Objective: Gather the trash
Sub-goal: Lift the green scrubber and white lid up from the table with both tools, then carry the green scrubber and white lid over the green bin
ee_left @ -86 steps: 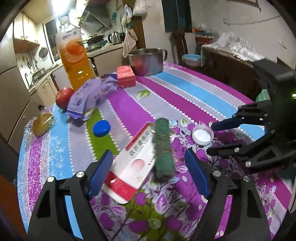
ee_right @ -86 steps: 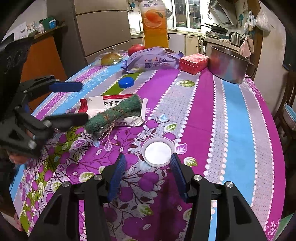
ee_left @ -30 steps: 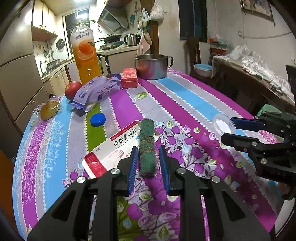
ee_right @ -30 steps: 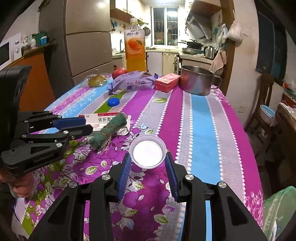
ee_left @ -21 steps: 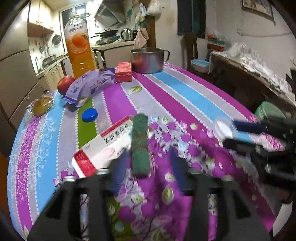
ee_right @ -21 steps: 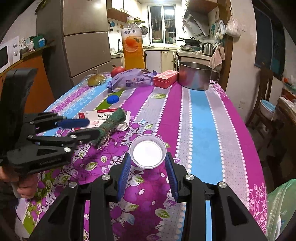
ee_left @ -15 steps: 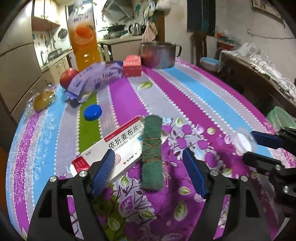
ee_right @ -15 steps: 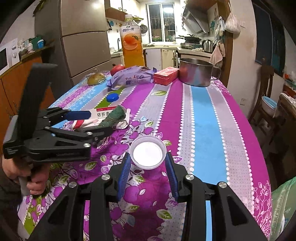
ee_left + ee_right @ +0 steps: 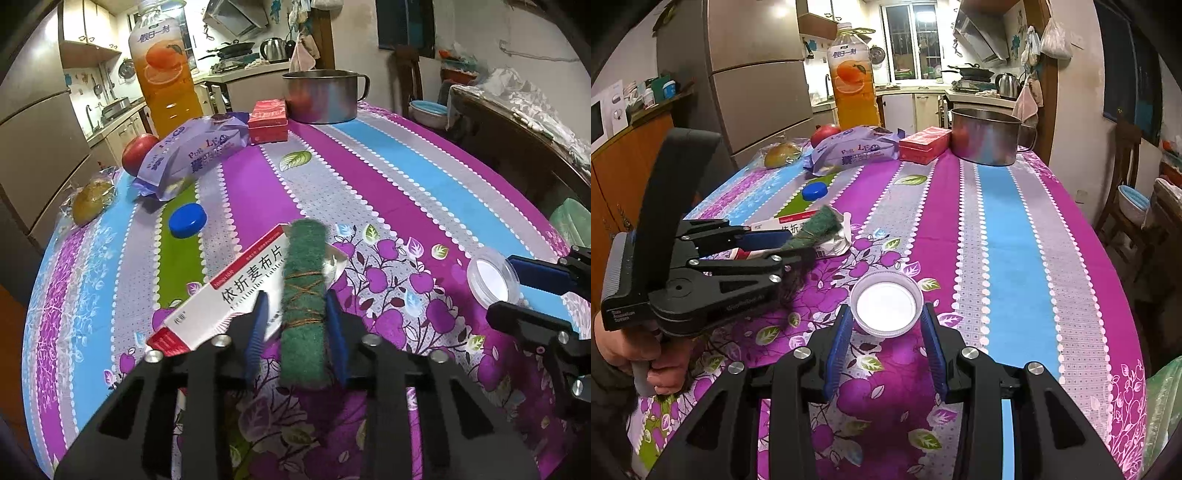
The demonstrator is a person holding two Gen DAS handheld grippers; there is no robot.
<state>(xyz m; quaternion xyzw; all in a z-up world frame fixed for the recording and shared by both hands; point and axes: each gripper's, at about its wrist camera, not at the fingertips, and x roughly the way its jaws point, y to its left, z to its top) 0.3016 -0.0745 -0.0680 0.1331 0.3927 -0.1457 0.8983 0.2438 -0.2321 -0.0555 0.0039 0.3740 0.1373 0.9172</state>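
While both tongs grip:
Left gripper [image 9: 295,325]: clamped on green scouring pad [image 9: 303,295], rolled, string-bound.
Right gripper [image 9: 885,341]: clamped on white lid [image 9: 885,303], round, translucent-rimmed.

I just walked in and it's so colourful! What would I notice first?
The purple striped tablecloth fills both views. At its far end stands a giant orange juice bottle. Up close, the left hand-held gripper pinches a green scouring pad that lies over a white medicine box, and the right hand-held gripper holds a white lid.
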